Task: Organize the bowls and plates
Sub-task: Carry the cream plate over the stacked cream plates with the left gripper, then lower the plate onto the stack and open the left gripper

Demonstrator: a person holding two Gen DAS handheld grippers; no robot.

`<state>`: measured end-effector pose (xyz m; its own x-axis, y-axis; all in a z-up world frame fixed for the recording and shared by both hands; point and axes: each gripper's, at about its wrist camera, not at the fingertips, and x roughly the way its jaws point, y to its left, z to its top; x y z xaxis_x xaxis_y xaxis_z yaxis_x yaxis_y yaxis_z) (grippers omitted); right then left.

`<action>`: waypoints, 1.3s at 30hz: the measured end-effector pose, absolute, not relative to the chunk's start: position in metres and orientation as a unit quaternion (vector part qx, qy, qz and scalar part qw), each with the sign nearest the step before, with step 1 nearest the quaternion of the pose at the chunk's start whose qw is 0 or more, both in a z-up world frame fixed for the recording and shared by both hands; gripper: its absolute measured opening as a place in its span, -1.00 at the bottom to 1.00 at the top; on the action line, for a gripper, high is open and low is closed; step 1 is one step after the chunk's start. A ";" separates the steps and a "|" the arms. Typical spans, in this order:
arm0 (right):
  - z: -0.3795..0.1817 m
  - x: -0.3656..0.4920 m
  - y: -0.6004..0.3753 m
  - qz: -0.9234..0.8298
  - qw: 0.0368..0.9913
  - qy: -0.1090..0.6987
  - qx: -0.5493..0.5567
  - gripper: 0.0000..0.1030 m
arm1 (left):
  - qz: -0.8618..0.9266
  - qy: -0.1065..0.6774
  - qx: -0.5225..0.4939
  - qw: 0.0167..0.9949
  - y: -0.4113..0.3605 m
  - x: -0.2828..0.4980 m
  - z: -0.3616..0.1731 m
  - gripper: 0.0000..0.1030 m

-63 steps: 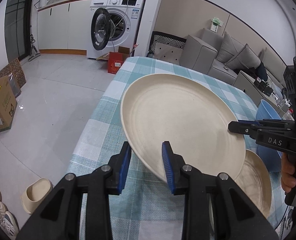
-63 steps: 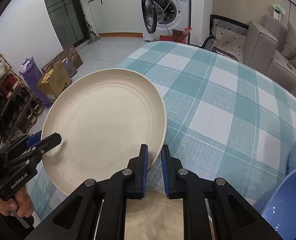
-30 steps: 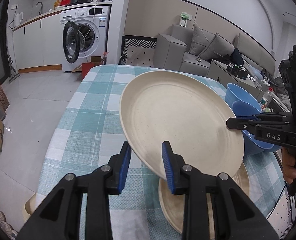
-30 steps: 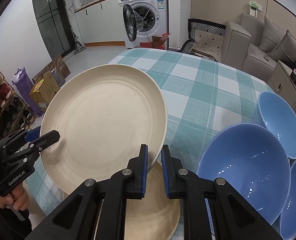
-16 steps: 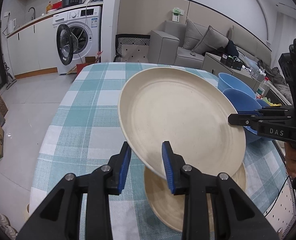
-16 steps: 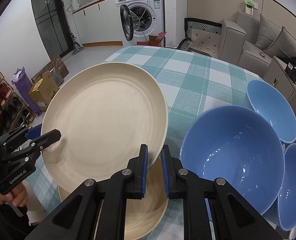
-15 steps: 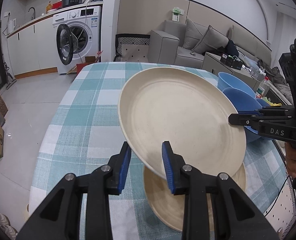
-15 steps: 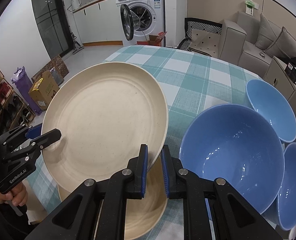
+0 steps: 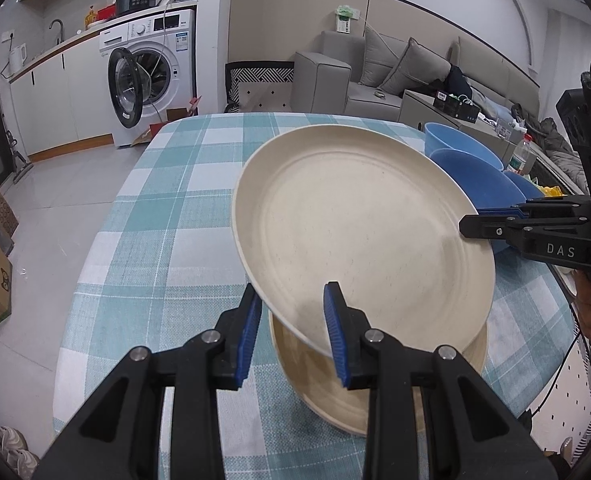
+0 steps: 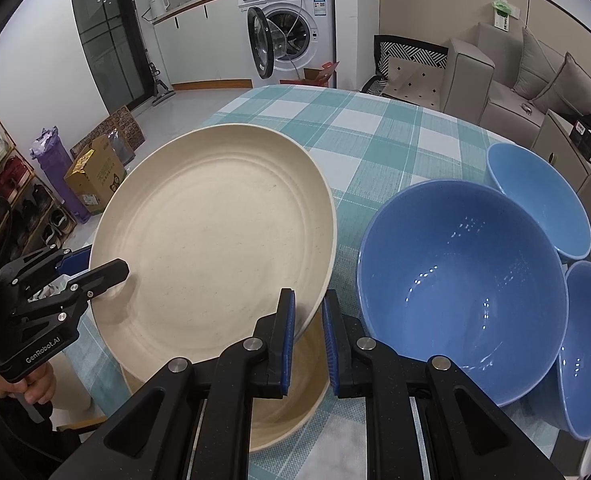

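A large cream plate (image 9: 359, 232) (image 10: 215, 240) is held tilted in the air by both grippers, right above a second cream plate (image 9: 375, 392) (image 10: 291, 396) lying on the table. My left gripper (image 9: 293, 328) is shut on the top plate's near rim. My right gripper (image 10: 308, 332) is shut on the opposite rim; it also shows in the left wrist view (image 9: 491, 224). Three blue bowls (image 10: 463, 280) (image 10: 535, 196) (image 10: 587, 344) stand close together to the right of the plates.
The table has a teal and white checked cloth (image 9: 167, 216) (image 10: 367, 128). A grey sofa (image 9: 375, 72) stands beyond it, with a washing machine (image 9: 151, 68) and boxes on the floor to the left.
Both grippers have carried the held plate sideways over the lower plate and lower toward it. The blue bowls have come into view beside them.
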<state>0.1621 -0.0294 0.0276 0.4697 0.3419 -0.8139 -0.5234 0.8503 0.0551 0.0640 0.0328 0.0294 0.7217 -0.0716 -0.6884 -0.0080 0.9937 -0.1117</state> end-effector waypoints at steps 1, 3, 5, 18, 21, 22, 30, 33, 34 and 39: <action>0.026 0.161 -0.030 0.254 0.851 0.448 -0.103 -0.73 | -0.017 0.374 -0.052 0.926 0.031 0.063 0.028 -0.41; 0.022 0.158 -0.031 0.255 0.849 0.452 -0.106 -0.73 | -0.018 0.376 -0.049 0.925 0.029 0.060 0.027 -0.41; 0.019 0.156 -0.032 0.256 0.847 0.453 -0.107 -0.73 | -0.019 0.379 -0.049 0.924 0.028 0.058 0.025 -0.41; 0.006 0.144 -0.040 0.253 0.843 0.461 -0.110 -0.72 | -0.024 0.394 -0.040 0.918 0.019 0.051 0.014 -0.41; 0.002 0.141 -0.041 0.253 0.842 0.464 -0.110 -0.72 | -0.026 0.398 -0.040 0.916 0.018 0.050 0.011 -0.41; 0.001 0.140 -0.042 0.252 0.841 0.465 -0.110 -0.72 | -0.027 0.400 -0.039 0.915 0.017 0.050 0.010 -0.41; -0.006 0.134 -0.047 0.253 0.837 0.474 -0.108 -0.72 | -0.031 0.408 -0.031 0.912 0.011 0.045 0.007 -0.41; -0.009 0.133 -0.047 0.253 0.835 0.476 -0.112 -0.71 | -0.033 0.410 -0.028 0.911 0.010 0.043 0.007 -0.41; -0.009 0.132 -0.048 0.253 0.834 0.477 -0.113 -0.71 | -0.033 0.409 -0.027 0.911 0.010 0.042 0.007 -0.41; -0.010 0.130 -0.050 0.252 0.833 0.480 -0.115 -0.71 | -0.034 0.413 -0.017 0.910 0.006 0.042 0.008 -0.41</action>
